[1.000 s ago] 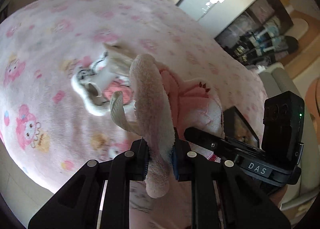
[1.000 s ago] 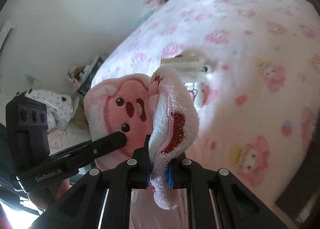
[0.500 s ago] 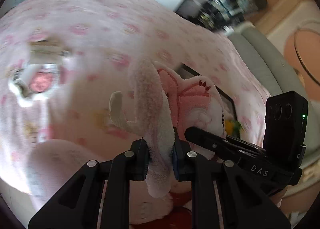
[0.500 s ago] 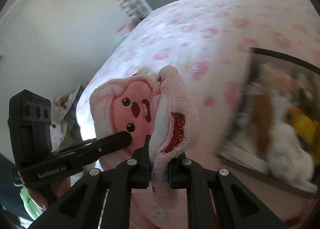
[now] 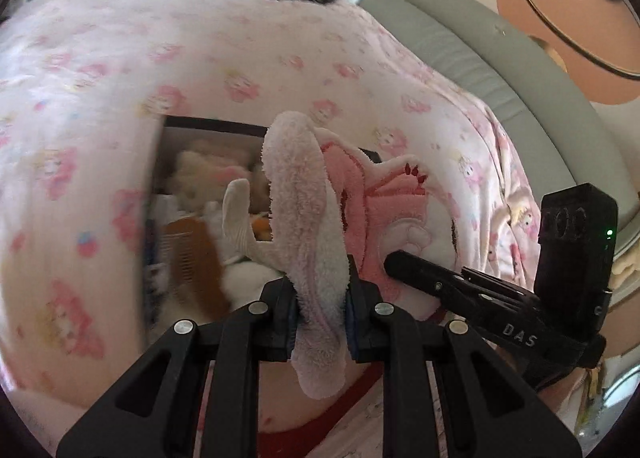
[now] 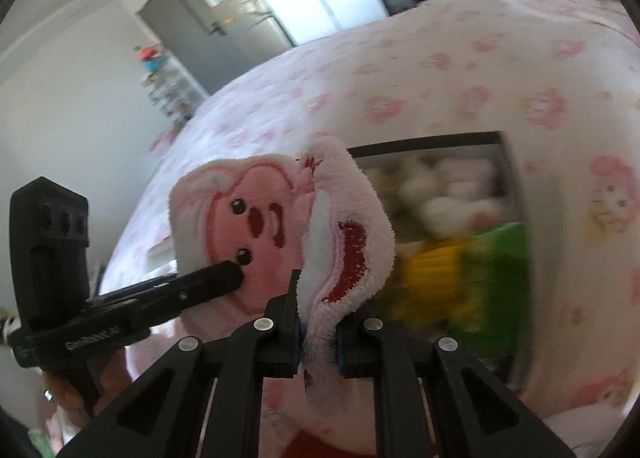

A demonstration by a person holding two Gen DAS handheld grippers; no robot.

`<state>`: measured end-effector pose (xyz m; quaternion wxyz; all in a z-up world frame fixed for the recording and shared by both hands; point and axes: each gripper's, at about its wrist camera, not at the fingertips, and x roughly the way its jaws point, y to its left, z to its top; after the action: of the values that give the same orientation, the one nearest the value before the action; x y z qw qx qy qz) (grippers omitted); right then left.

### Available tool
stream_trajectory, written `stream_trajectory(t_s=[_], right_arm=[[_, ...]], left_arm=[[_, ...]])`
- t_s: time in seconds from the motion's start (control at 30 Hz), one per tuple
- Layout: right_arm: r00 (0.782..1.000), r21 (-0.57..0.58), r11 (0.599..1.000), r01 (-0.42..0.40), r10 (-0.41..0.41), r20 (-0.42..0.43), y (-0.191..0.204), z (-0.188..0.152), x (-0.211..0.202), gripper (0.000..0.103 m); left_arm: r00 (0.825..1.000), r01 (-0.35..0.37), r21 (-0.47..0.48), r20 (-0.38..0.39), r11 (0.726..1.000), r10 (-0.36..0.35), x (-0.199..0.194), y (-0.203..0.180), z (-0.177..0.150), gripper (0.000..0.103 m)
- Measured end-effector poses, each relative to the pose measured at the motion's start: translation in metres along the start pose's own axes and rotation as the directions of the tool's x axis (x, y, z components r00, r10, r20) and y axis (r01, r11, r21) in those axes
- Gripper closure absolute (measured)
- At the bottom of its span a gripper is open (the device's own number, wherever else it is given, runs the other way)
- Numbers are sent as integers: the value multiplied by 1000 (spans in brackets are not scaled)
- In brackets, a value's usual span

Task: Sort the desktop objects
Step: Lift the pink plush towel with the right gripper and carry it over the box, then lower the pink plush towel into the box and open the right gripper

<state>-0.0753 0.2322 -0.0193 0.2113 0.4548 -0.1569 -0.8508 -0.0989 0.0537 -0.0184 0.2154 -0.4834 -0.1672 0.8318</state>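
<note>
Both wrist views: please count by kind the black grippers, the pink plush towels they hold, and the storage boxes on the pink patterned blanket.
Black two-finger grippers: 2, the left gripper and the right gripper, both shut on the towel.
Pink plush towel with an embroidered animal face: 1.
Dark-rimmed storage box filled with blurred soft toys: 1.
Total: 4.

"DAS" stands in white on the right hand-held gripper (image 5: 320, 324) body.
</note>
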Motion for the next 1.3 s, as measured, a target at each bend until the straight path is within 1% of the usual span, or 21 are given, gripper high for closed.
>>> stream_trajectory(t_s=[0.1, 0.2, 0.23, 0.27, 0.33, 0.37, 0.43, 0.5, 0.53, 0.57, 0.6, 0.63, 0.7, 0.77, 0.83, 0.87, 1.03, 1.1, 1.2, 1.23, 1.3], right_arm=[[999, 41, 998, 39, -39, -12, -28, -3, 3, 93], [998, 84, 994, 63, -60, -33, -51, -11, 5, 93], [995, 82, 993, 90, -86, -43, -54, -12, 10, 93], [990, 68, 989, 130, -126, -61, -58, -13, 15, 91], [981, 69, 982, 176, -170, -90, -65, -15, 21, 87], [981, 84, 980, 182, -175, -88, -68, -15, 22, 83], [980, 102, 976, 191, -184, -69, -72, -14, 17, 79], [977, 104, 972, 211, -214, 16, -71, -14, 2, 79], [974, 93, 973, 211, -217, 63, -68, -13, -4, 79], [972, 76, 977, 198, -206, 112, -63, -11, -10, 79], [973, 58, 982, 180, -186, 139, -58, -9, -13, 79], [975, 36, 986, 165, -168, 143, -54, -7, -11, 79], [984, -8, 989, 150, -148, 98, -45, -5, 0, 82], [983, -9, 984, 176, -175, 52, -47, -8, 16, 82], [967, 1, 967, 253, -253, 18, -52, -11, 25, 82], [966, 13, 966, 257, -257, 25, -56, -12, 20, 82], [964, 144, 966, 213, -231, 128, -78, -9, -9, 82], [951, 170, 962, 215, -246, 188, -81, -10, -20, 82], [932, 144, 973, 179, -214, 292, -72, -9, -33, 82], [933, 122, 978, 171, -201, 299, -68, -9, -31, 82], [954, 78, 987, 143, -158, 256, -63, -7, -18, 82]], left_arm=[[998, 31, 3, -55, 1000, -30, 28, -5, 5, 85], [995, 17, 29, -102, 999, -14, 57, -10, 8, 84], [993, 7, 32, -114, 999, -3, 64, -11, 10, 82], [992, -10, 34, -128, 999, 14, 72, -11, 11, 75], [982, -89, 49, -165, 995, 96, 86, -9, 15, 71], [978, -118, 58, -169, 991, 126, 87, -8, 16, 67], [982, -119, 45, -144, 992, 124, 77, -5, 19, 67], [992, -111, 15, -65, 994, 112, 55, 0, 21, 67], [993, -110, 10, -36, 994, 111, 47, 1, 21, 68], [994, -105, 18, -16, 994, 105, 40, 0, 20, 82], [997, -80, 38, -15, 996, 81, 35, -3, 19, 89], [999, -39, 52, -29, 998, 41, 35, -6, 17, 91], [998, 22, 62, -65, 998, -18, 42, -10, 11, 91], [995, 7, 71, -97, 997, -1, 54, -14, 10, 91], [990, -42, 72, -130, 997, 51, 71, -11, 4, 91], [989, -53, 68, -135, 996, 61, 74, -8, 2, 95], [988, -102, 49, -111, 994, 107, 68, -5, 0, 98], [984, -129, 70, -113, 989, 136, 67, -8, -2, 98], [978, -167, 96, -114, 981, 177, 67, -13, -2, 98], [979, -159, 93, -111, 983, 169, 64, -13, 0, 98], [987, -126, 81, -94, 989, 133, 59, -14, 3, 98]])
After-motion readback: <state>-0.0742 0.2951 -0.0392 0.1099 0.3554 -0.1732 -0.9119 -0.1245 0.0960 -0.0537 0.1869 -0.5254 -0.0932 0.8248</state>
